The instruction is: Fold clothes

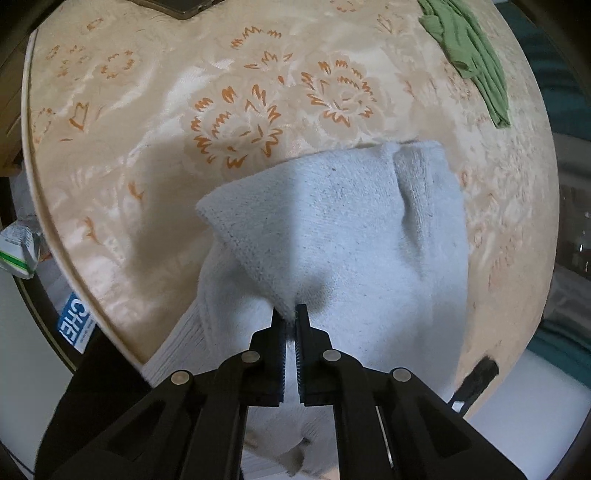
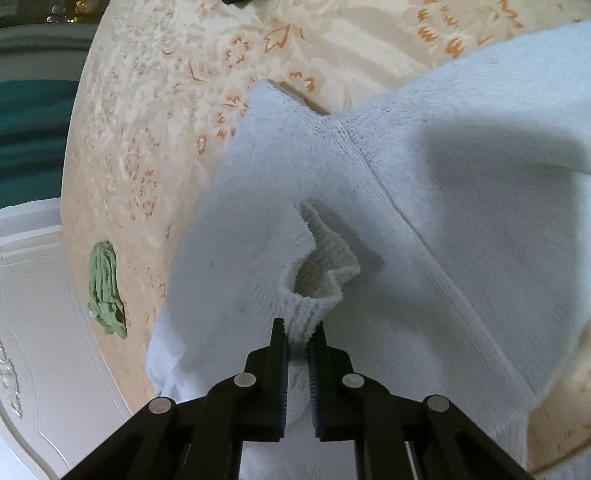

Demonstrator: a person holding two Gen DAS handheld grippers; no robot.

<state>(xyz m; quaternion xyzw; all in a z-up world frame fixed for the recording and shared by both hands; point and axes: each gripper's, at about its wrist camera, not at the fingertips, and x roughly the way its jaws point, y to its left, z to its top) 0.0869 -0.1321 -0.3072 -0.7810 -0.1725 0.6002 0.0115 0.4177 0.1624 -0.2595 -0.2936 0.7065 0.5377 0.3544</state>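
A white knit sweater (image 1: 332, 229) lies bunched on the round table, partly hanging over its near edge. My left gripper (image 1: 290, 314) is shut on a fold of the sweater and lifts it into a peak. In the right wrist view the same sweater (image 2: 424, 192) fills the middle and right. My right gripper (image 2: 298, 332) is shut on its ribbed cuff (image 2: 321, 277), whose opening gapes just past the fingertips. A seam runs diagonally across the fabric.
The table carries a cream cloth with orange flowers (image 1: 236, 122). A crumpled green garment (image 1: 469, 55) lies at its far right edge and also shows in the right wrist view (image 2: 105, 288). A dark flat object (image 1: 177, 7) sits at the far edge. White panelling (image 2: 40, 332) lies below left.
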